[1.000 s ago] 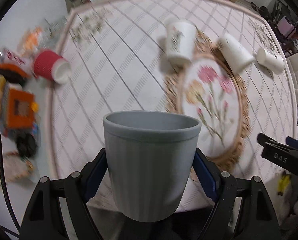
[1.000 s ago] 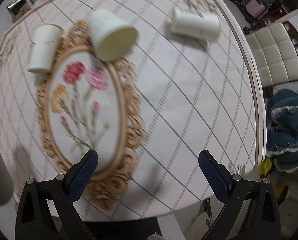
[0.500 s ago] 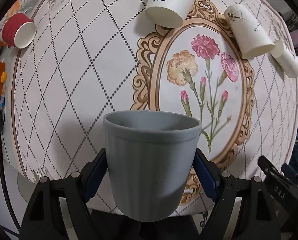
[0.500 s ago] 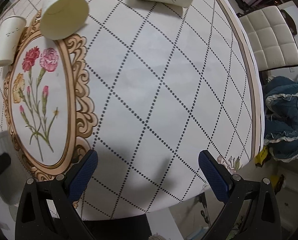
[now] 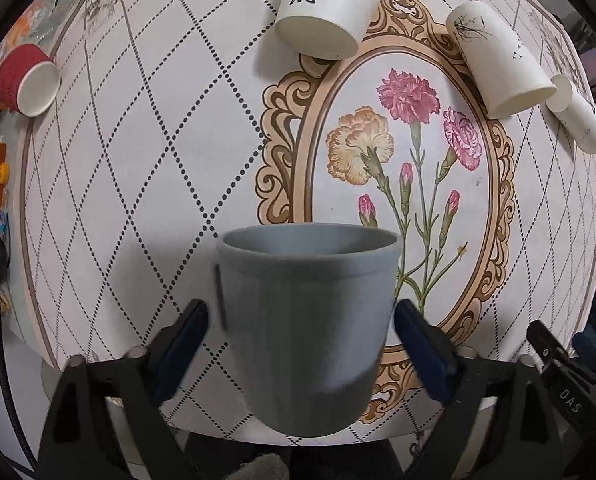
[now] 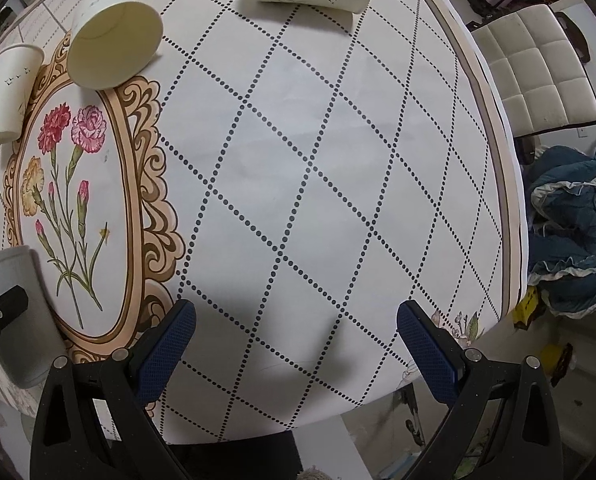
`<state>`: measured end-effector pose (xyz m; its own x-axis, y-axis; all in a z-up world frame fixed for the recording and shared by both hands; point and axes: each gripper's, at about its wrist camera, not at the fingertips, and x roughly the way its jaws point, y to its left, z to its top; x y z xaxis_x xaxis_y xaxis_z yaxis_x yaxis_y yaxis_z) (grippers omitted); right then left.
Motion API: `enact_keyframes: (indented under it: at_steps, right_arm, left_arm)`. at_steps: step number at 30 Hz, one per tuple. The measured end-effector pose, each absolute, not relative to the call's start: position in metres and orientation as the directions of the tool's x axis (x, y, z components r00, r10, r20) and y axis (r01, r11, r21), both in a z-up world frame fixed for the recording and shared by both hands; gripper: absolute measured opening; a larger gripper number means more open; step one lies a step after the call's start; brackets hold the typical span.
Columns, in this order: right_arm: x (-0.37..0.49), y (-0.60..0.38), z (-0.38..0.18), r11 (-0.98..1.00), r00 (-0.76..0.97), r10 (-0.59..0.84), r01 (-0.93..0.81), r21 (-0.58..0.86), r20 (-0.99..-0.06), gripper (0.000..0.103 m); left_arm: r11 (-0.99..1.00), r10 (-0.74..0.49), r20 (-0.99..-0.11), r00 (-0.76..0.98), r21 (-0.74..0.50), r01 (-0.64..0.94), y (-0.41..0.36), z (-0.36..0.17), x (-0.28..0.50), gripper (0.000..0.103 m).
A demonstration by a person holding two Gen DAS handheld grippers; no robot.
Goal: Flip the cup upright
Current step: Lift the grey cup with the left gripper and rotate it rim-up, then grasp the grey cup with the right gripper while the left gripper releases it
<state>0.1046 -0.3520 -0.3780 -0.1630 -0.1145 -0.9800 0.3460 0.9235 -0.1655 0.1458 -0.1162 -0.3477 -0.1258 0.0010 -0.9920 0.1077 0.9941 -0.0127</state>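
Note:
A grey ribbed cup (image 5: 305,320) stands upright, mouth up, at the table's near edge between the fingers of my left gripper (image 5: 301,344). The jaws stand apart from the cup, with a gap on each side, so the gripper is open. The cup also shows at the left edge of the right wrist view (image 6: 14,312). My right gripper (image 6: 296,344) is open and empty above the table's near right part.
Three white paper cups lie on their sides at the far part of the table (image 5: 138,168): one with black writing (image 5: 325,8), one (image 5: 497,64), one at the right edge (image 5: 577,116). A red cup (image 5: 26,80) lies at the far left. A white chair (image 6: 537,68) stands to the right.
My left gripper has opened and let go of the grey cup, which now stands at the table's near edge. Both grippers moved closer to the table.

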Motion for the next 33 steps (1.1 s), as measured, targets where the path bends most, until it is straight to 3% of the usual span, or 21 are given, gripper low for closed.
enact_keyframes:
  at_steps: [10, 18, 20, 27, 33]
  right_arm:
    - [0.103, -0.346, -0.369, 0.930, -0.110, -0.061, 0.354, -0.096, -0.992, 0.102]
    - [0.111, -0.321, -0.352, 0.961, -0.082, -0.016, 0.274, -0.038, -0.997, 0.102]
    - [0.114, -0.310, -0.346, 0.968, -0.074, 0.003, 0.251, -0.016, -0.997, 0.102]
    - [0.133, -0.244, -0.326, 0.985, -0.055, 0.089, 0.155, 0.079, -0.995, 0.101]
    - [0.148, -0.186, -0.326, 0.992, -0.066, 0.102, 0.081, 0.097, -0.993, 0.094]
  left_arm:
    - [0.991, 0.012, -1.000, 0.008, 0.013, 0.132, -0.107, -0.307, 0.135, 0.097]
    - [0.977, 0.175, -0.950, 0.258, 0.200, 0.075, -0.049, -0.260, 0.130, 0.098]
    - [0.977, 0.187, -0.948, 0.258, 0.207, 0.050, -0.031, -0.261, 0.129, 0.103]
    - [0.966, 0.255, -0.947, 0.194, 0.259, 0.000, 0.016, -0.282, 0.126, 0.103]
    - [0.966, 0.259, -0.959, 0.115, 0.259, -0.013, 0.049, -0.307, 0.120, 0.103]
